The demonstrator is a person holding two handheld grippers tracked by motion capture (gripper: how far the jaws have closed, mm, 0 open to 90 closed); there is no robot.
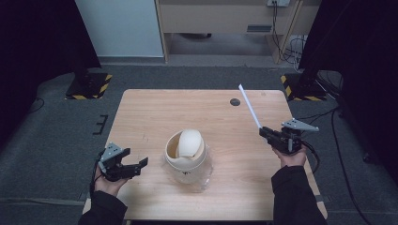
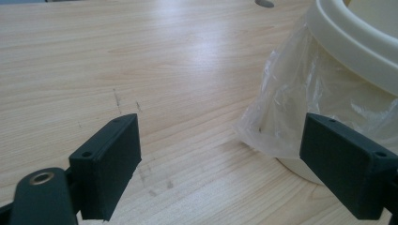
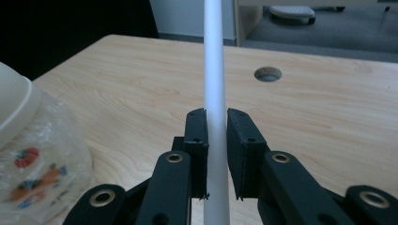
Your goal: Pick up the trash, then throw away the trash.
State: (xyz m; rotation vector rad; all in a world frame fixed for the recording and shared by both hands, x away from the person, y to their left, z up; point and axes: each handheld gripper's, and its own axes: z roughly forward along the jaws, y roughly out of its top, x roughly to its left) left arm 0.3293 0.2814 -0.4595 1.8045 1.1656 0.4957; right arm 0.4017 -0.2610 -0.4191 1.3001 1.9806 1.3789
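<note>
Right gripper clamps white straw; left gripper spread wide beside lidded cup on table.

No readable text, labels, brands or numbers anywhere. Cream container wrapped in clear plastic bears small red-orange printed motif — too blurred to read, may be picture not lettering. Yellow-black hazard stripes on stand bases on floor beyond bench — warning pattern only, no words.
</note>
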